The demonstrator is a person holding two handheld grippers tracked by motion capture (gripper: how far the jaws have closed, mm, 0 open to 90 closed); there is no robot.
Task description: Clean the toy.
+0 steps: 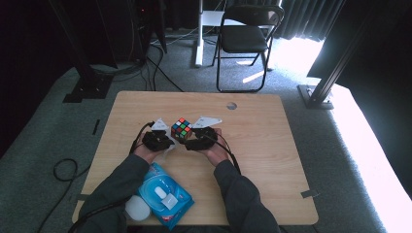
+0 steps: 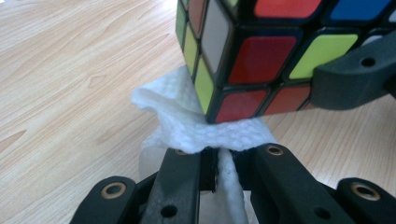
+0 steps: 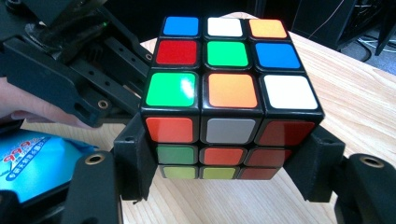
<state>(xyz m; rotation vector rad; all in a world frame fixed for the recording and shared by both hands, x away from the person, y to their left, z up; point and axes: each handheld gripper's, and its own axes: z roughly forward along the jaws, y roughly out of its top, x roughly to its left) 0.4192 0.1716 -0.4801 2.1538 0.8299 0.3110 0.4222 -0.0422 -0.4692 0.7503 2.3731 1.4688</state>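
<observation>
Held just above mid-tabletop (image 1: 272, 160): a scrambled puzzle cube (image 3: 231, 88), clamped by its lower layers between the right gripper (image 3: 229, 172) jaws, closed on opposite side faces. Pinched tight in the nearly closed left gripper (image 2: 217, 163) jaws: a white wipe (image 2: 187, 126), bunched against the cube's bottom corner (cube at twelve o'clock from those jaws, touching). Wipe pack (image 1: 165, 195) at six o'clock, near the tabletop edge. Likely next: rubbing upward along the near face.
</observation>
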